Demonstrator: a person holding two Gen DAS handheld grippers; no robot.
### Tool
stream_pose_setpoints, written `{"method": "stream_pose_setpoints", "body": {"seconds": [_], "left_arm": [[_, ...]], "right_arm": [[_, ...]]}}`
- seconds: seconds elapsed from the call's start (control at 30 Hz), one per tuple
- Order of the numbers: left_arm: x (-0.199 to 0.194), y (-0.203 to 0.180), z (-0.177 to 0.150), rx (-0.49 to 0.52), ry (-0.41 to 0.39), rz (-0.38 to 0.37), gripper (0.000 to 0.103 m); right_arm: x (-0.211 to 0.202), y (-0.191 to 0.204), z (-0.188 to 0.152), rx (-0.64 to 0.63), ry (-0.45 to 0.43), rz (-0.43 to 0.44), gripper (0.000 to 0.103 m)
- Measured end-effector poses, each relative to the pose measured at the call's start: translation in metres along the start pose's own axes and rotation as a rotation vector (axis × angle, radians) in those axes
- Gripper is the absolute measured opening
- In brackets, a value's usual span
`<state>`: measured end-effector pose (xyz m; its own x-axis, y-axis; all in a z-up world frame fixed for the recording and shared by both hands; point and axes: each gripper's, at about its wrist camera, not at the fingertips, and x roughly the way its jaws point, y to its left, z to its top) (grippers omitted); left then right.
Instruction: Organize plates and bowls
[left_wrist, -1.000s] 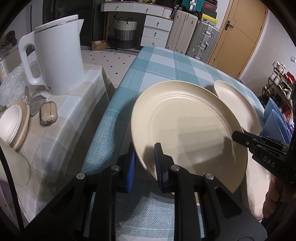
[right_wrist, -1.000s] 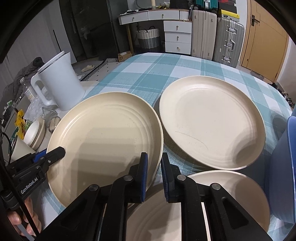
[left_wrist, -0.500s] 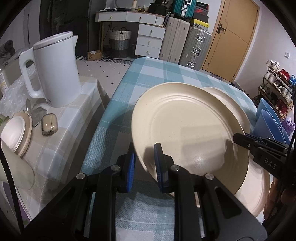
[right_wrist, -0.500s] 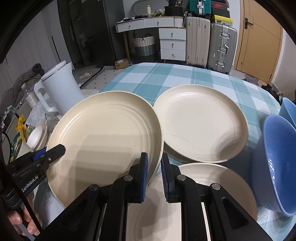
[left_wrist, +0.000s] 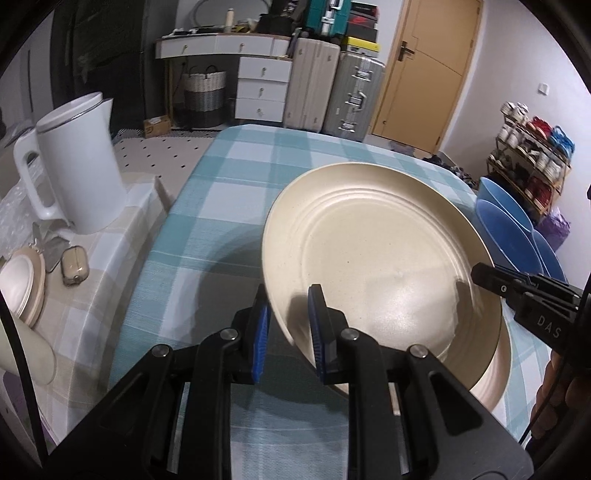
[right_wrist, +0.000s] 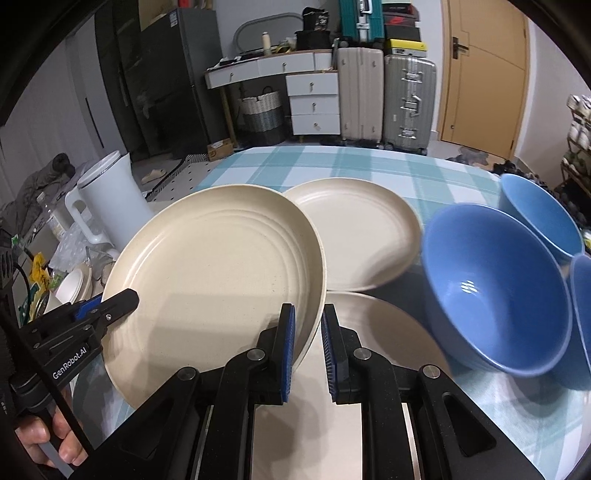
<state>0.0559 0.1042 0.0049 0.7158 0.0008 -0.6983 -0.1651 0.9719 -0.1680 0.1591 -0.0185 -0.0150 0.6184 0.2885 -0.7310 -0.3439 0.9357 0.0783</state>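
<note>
The big cream plate is up off the table now. A moment ago it sat low by the other plates, and now both claws have lifted it and carried it over toward them. The left gripper is clenched on the plate's near rim, with one blue pad above the rim and one below. The right gripper is clenched on the rim of the same plate on the other side. So two hands share one plate, and it hangs tilted in the air over the checked tablecloth. A second plate lies flat on the cloth behind it, and a third plate lies just under the right claw. I think the held plate is about to go on top of one of them to make a stack, so the job is only begun. Three blue bowls sit close together off to the right and are not stacked yet. The white kettle stands on the side table, well apart. On the left claw's arm I can read "GenRobot.AI". On the right claw's arm I can read "DAS". I see no other words clearly.
</note>
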Motion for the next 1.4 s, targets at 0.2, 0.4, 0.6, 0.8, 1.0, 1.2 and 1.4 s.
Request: {"method": "stream_pose_setpoints", "body": {"seconds": [0.2,0.4,0.6,0.8,1.0,1.2,1.4], "left_arm": [[-0.009,-0.027,-0.004,0.047,-0.006,-0.017,0.017],[-0.013,-0.047,-0.010,0.082,0.008,-0.055,0.018],[-0.012,-0.062,-0.016,0.122,0.019,-0.067,0.018],[-0.010,-0.070,-0.021,0.153,0.032,-0.070,0.018],[-0.004,-0.079,-0.027,0.185,0.050,-0.060,0.018],[-0.001,-0.080,-0.030,0.207,0.058,-0.040,0.018],[0.005,-0.081,-0.033,0.222,0.068,-0.037,0.018]], "right_arm": [[-0.020,-0.016,-0.011,0.035,-0.007,-0.028,0.015],[-0.039,-0.030,-0.022,0.066,-0.018,-0.045,0.015],[-0.052,-0.044,-0.036,0.096,-0.024,-0.063,0.015],[-0.057,-0.051,-0.050,0.109,-0.011,-0.070,0.015],[-0.057,-0.057,-0.059,0.125,0.002,-0.077,0.015],[-0.053,-0.056,-0.067,0.127,0.020,-0.082,0.015],[-0.049,-0.058,-0.072,0.138,0.031,-0.088,0.015]]}}
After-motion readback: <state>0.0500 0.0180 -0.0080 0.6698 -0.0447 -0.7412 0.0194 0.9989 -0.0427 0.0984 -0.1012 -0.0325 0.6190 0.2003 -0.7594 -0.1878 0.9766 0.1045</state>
